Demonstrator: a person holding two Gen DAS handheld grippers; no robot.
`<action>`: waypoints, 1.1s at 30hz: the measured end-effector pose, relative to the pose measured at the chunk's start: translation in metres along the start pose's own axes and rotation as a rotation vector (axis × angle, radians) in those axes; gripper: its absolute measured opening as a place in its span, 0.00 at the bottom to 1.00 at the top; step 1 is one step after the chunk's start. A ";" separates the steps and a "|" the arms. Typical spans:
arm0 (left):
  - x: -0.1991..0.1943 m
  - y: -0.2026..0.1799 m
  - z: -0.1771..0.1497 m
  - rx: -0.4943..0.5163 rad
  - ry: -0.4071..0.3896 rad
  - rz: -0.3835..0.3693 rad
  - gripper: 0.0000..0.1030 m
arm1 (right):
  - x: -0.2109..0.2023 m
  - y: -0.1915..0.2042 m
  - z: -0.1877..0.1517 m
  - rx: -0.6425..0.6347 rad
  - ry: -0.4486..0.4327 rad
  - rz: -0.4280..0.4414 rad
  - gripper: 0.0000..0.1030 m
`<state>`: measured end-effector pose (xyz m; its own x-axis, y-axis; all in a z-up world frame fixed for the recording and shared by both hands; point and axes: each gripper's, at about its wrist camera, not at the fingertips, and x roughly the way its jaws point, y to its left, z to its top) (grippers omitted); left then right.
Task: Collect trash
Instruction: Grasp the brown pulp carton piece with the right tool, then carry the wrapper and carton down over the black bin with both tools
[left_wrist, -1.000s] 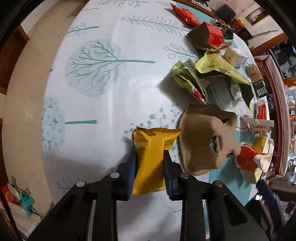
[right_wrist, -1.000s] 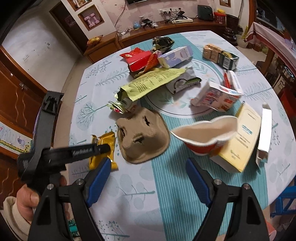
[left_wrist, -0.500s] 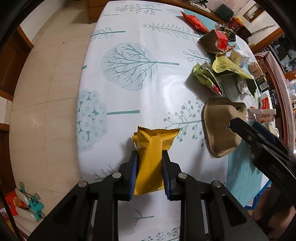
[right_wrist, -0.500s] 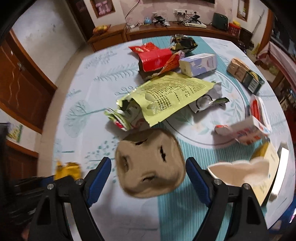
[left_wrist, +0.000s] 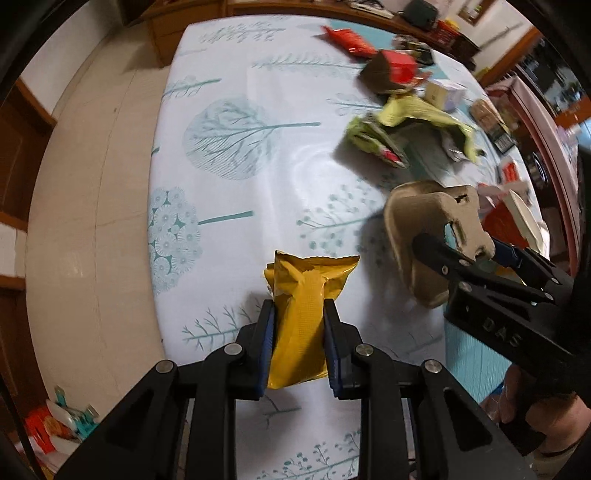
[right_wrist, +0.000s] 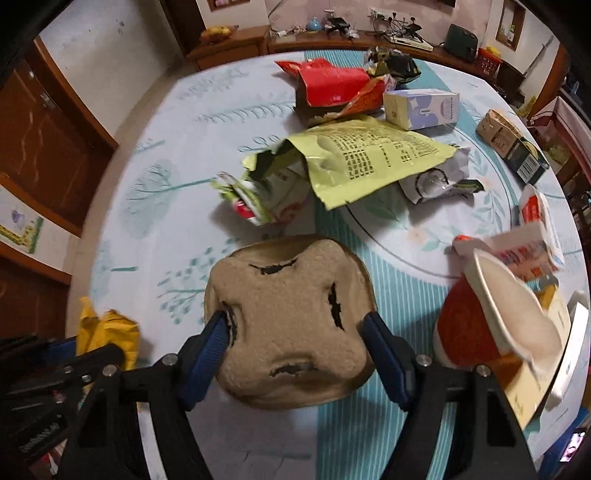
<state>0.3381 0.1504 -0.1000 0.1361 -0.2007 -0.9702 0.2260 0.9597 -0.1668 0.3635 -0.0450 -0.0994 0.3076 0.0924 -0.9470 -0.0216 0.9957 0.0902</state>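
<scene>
Tree-printed tablecloth (left_wrist: 236, 110) fills the left wrist view; at lower centre the left gripper (left_wrist: 298, 341) pinches a yellow snack wrapper (left_wrist: 306, 295) narrowly, lifted clear, probably for carrying off, while the right gripper enters from the right edge at a brown pulp cup carrier (left_wrist: 424, 229). From the right wrist, that cup carrier (right_wrist: 291, 317) sits at lower centre between the closing jaws of the right gripper (right_wrist: 295, 332), straddled for pickup; more trash lies beyond, including a green pouch (right_wrist: 362, 158) and a red paper cup (right_wrist: 476, 325).
</scene>
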 end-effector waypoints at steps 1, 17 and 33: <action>-0.003 -0.004 -0.002 0.008 -0.004 0.001 0.22 | -0.006 -0.001 -0.003 0.009 -0.004 0.021 0.72; -0.091 -0.099 -0.092 0.058 -0.150 0.001 0.22 | -0.138 -0.049 -0.094 -0.014 -0.079 0.273 0.72; -0.123 -0.239 -0.237 -0.110 -0.220 0.068 0.22 | -0.216 -0.168 -0.216 -0.190 -0.094 0.369 0.72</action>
<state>0.0386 -0.0071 0.0176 0.3564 -0.1611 -0.9203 0.1047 0.9857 -0.1320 0.0954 -0.2303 0.0230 0.3317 0.4506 -0.8288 -0.3185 0.8804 0.3513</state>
